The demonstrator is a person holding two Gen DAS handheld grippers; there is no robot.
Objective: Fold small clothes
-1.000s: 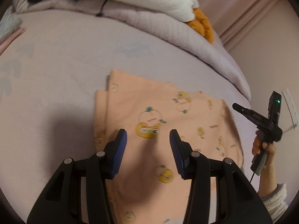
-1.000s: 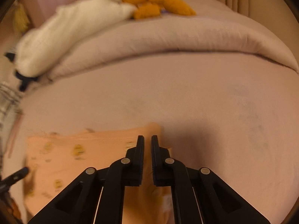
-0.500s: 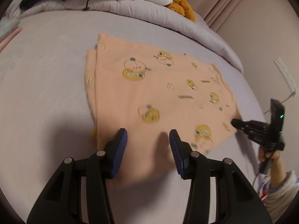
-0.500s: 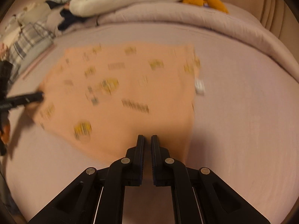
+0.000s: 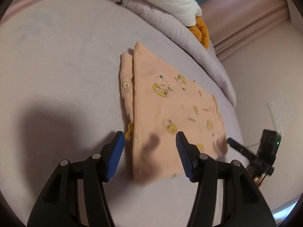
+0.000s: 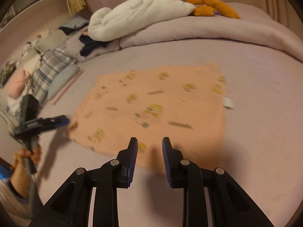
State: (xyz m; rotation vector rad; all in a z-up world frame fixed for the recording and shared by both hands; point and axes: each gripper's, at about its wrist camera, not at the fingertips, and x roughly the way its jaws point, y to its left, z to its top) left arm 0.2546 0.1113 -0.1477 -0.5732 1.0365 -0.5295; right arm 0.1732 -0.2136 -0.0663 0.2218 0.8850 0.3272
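Note:
A peach garment (image 5: pixel 170 104) printed with yellow cartoon figures lies flat on the lilac bed sheet (image 5: pixel 66 66). Its left side is folded double. My left gripper (image 5: pixel 150 140) hovers at the garment's near left corner. Its blue-padded jaws are opening, with the cloth's edge below them and unpinched. In the right wrist view the same garment (image 6: pixel 161 102) spreads ahead, a white tag (image 6: pixel 227 102) at its right edge. My right gripper (image 6: pixel 149 141) sits over the near edge with its jaws opening and nothing gripped. Each gripper shows in the other's view: left gripper (image 6: pixel 64 121), right gripper (image 5: pixel 230 140).
A rolled lilac quilt (image 6: pixel 208 34) runs along the far side of the bed, with a white plush toy (image 6: pixel 136 19) with orange feet lying on it. Piles of folded clothes (image 6: pixel 47 70) sit at the left. A wall and a socket (image 5: pixel 276 113) stand to the right.
Both grippers drew back toward the garment's near edge, which now lies flat. The right jaws went from shut to parted. The left jaws spread wider.

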